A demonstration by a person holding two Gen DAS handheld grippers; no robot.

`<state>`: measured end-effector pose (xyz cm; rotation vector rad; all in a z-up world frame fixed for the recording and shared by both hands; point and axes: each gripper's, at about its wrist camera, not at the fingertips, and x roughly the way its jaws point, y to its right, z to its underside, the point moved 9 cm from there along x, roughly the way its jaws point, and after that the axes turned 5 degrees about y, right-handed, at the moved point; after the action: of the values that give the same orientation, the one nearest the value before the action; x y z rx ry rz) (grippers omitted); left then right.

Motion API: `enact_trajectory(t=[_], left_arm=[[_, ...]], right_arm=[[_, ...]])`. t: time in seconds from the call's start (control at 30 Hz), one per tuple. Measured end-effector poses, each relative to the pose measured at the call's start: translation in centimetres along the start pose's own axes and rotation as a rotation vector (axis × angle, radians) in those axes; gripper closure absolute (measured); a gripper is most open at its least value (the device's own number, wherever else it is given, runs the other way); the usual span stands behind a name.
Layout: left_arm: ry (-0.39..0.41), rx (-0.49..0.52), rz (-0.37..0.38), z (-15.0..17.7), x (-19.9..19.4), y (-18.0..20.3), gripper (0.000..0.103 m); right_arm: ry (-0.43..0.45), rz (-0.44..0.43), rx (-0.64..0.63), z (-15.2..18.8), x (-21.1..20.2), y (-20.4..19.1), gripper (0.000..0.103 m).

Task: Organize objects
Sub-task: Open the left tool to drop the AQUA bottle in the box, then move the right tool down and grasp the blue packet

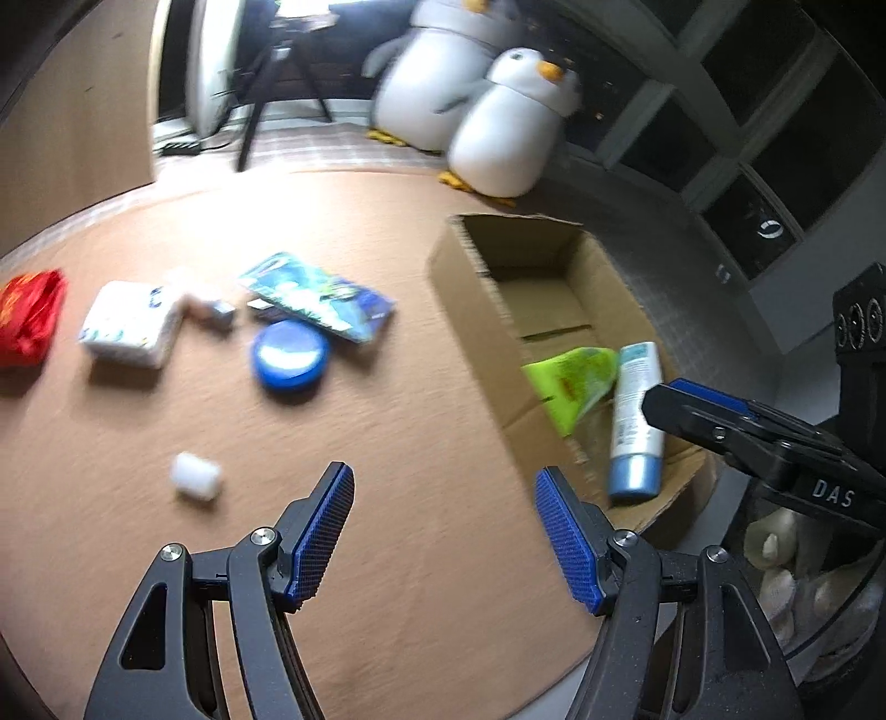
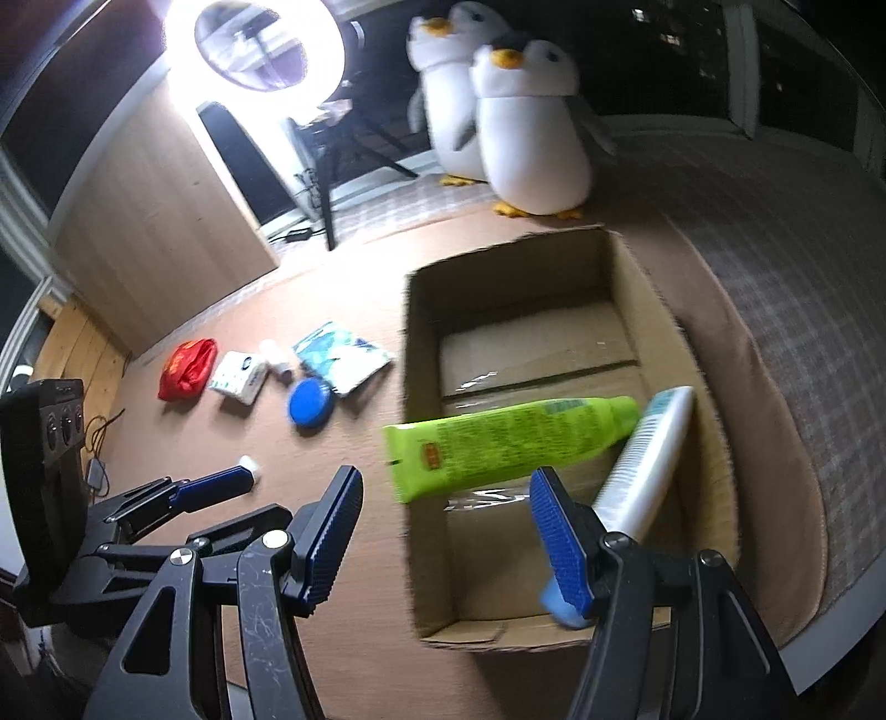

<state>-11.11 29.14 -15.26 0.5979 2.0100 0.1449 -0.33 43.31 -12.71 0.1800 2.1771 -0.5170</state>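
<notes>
My left gripper (image 1: 443,534) hangs open over bare tabletop with nothing between its pads. A small white cylinder (image 1: 195,475) lies just left of it. Further off lie a blue round tin (image 1: 289,354), a teal packet (image 1: 318,296), a white tissue pack (image 1: 128,324), a small white bottle (image 1: 202,296) and a red pouch (image 1: 27,315). My right gripper (image 2: 446,526) stands open at the cardboard box (image 2: 423,332). A green tube (image 2: 509,443) lies beyond its tips across the box's left wall, free of the pads. A white tube with a blue cap (image 2: 648,459) leans inside the box.
Two penguin plush toys (image 2: 526,133) stand behind the box. A ring light (image 2: 249,44) on a tripod and a wooden cabinet (image 2: 160,232) are at the back left. The round table's edge (image 2: 803,653) runs close to the box on the right.
</notes>
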Motion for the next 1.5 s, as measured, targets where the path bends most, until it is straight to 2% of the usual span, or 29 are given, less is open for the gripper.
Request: enact_trajectory(t=[0.47, 0.6, 1.17, 1.3, 1.5], left_arm=[[0.035, -0.163, -0.131, 2.3, -4.9, -13.7, 0.031], [0.032, -0.188, -0.146, 3.1, -5.4, -16.0, 0.031], [0.005, -0.228, -0.128, 5.5, -5.4, -19.0, 0.031], [0.002, -0.241, -0.127, 5.6, -5.3, -19.5, 0.032], [0.008, -0.258, -0.125, 5.9, -5.7, -20.1, 0.031]], right_arm=[[0.005, -0.092, -0.045, 1.7, 2.1, -8.0, 0.042], [0.004, -0.115, -0.05, 1.9, 3.2, -9.8, 0.042], [-0.114, -0.137, -0.034, 3.2, 8.8, -13.6, 0.042], [-0.109, -0.138, -0.026, 2.1, 9.2, -13.7, 0.042], [-0.083, -0.135, -0.028, -2.0, 10.9, -13.6, 0.042]])
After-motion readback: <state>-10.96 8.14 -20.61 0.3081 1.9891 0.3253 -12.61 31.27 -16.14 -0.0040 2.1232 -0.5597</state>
